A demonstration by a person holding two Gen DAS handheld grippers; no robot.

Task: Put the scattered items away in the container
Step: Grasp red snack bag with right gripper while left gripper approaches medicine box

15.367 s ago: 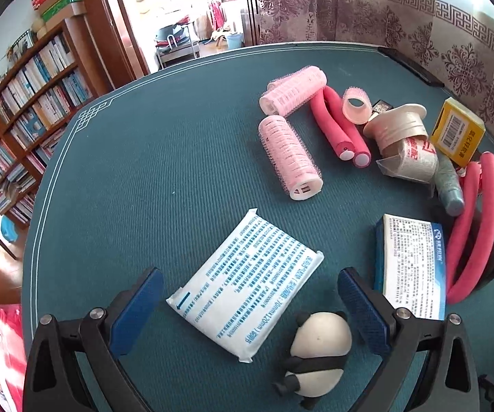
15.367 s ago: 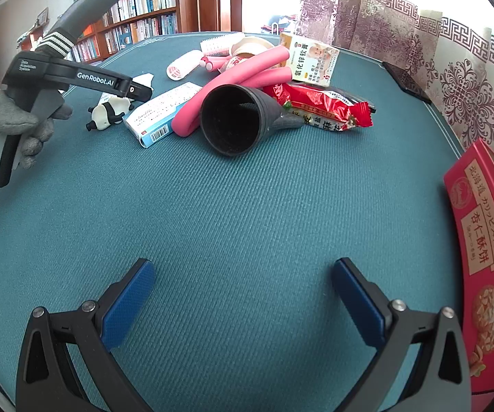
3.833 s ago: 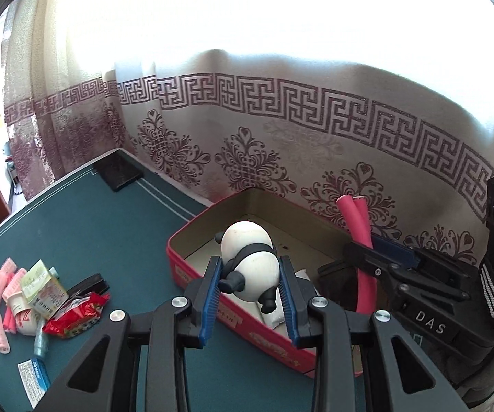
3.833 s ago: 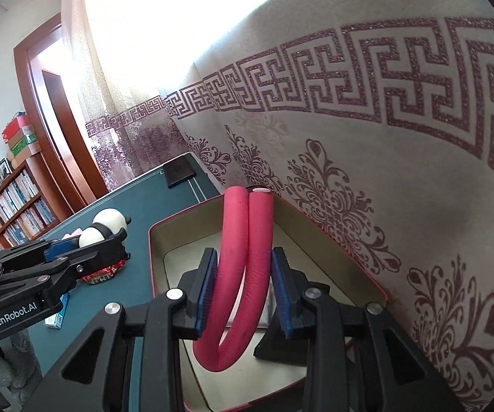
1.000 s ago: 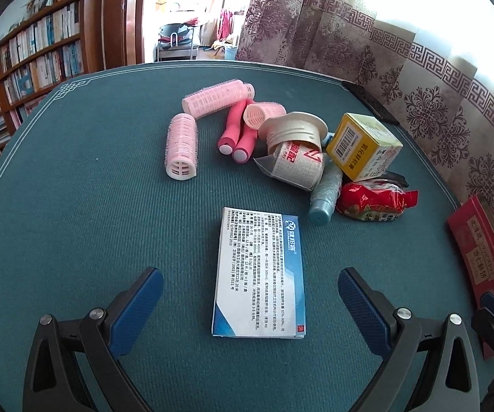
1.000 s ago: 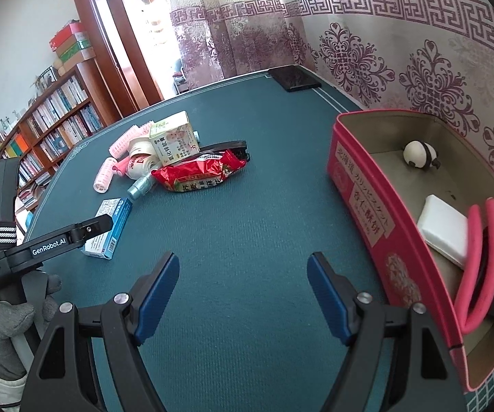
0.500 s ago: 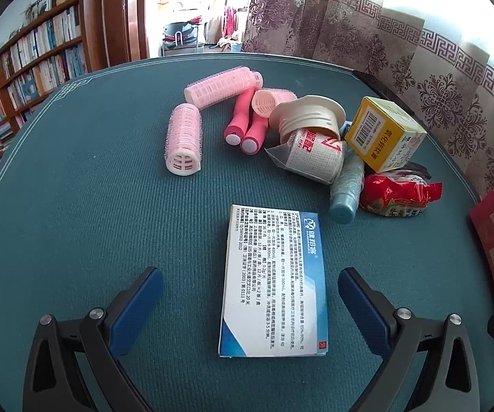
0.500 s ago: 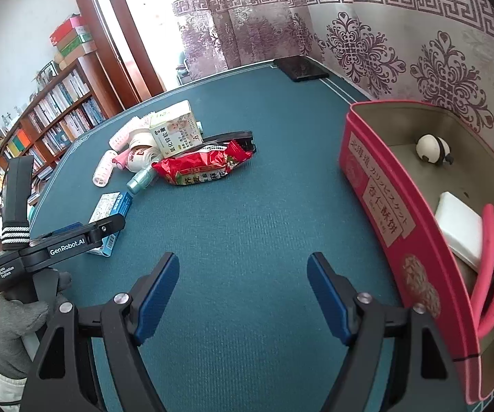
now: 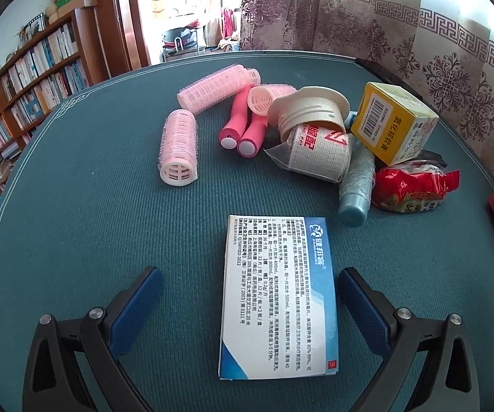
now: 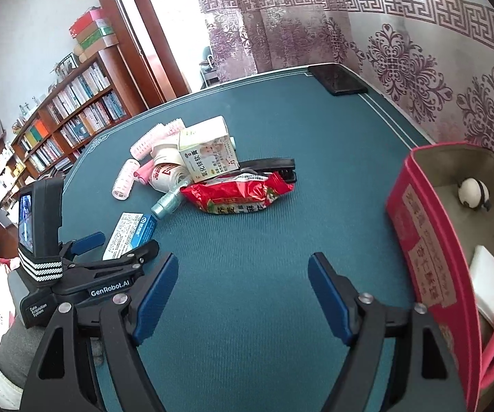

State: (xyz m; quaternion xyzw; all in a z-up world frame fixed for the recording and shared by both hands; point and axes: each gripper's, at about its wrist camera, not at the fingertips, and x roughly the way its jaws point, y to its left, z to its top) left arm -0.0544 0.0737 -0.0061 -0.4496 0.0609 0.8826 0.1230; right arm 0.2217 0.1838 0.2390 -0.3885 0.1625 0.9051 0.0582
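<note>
Three pink rollers (image 9: 179, 146), one blue-white box (image 9: 277, 295) between the left gripper (image 9: 251, 304)'s wide jaws; bare desk (image 9: 85, 226) leftward.

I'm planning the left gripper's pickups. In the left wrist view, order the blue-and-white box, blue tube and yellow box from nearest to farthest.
1. Blue-and-white box, between the open left gripper fingers.
2. Blue tube, ahead, to the right.
3. Yellow box, farther back on the right.
</note>
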